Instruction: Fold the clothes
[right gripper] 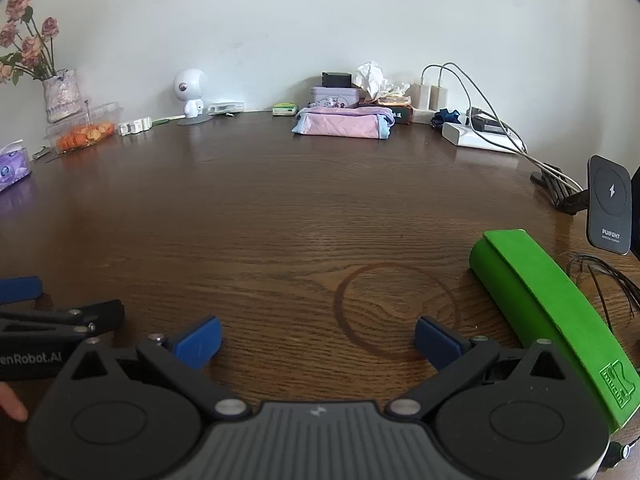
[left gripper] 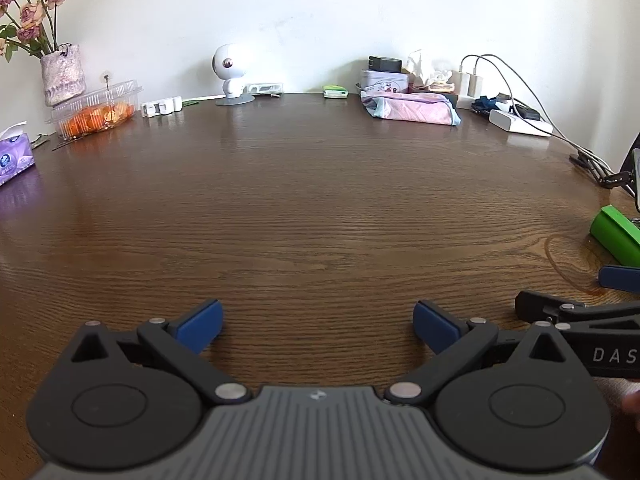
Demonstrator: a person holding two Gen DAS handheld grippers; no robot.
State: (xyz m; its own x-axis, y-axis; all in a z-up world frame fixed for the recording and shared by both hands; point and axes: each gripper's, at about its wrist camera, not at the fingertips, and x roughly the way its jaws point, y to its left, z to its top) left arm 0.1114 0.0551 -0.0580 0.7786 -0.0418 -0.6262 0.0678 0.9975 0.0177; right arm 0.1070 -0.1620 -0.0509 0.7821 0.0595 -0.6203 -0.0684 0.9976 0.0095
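A folded pink cloth with pale blue edges (left gripper: 410,107) (right gripper: 344,125) lies at the far side of the dark wooden table (left gripper: 320,208) (right gripper: 280,208), right of centre. My left gripper (left gripper: 318,326) hovers low over the near table edge, open, nothing between its blue pads. Beside it on the right, my right gripper (right gripper: 318,338) is also open and empty. Each gripper shows at the edge of the other's view: the right one (left gripper: 592,304) and the left one (right gripper: 60,312). Both are far from the cloth.
A green case (right gripper: 552,320) lies close to my right gripper's right finger. A phone charger stand (right gripper: 610,204) and cables (right gripper: 560,184) sit at the right edge. Along the back stand a flower vase (left gripper: 64,74), fruit box (left gripper: 96,110), white figurine (left gripper: 230,74), tins, and a power strip (left gripper: 520,122). A tissue pack (left gripper: 14,158) sits at the left.
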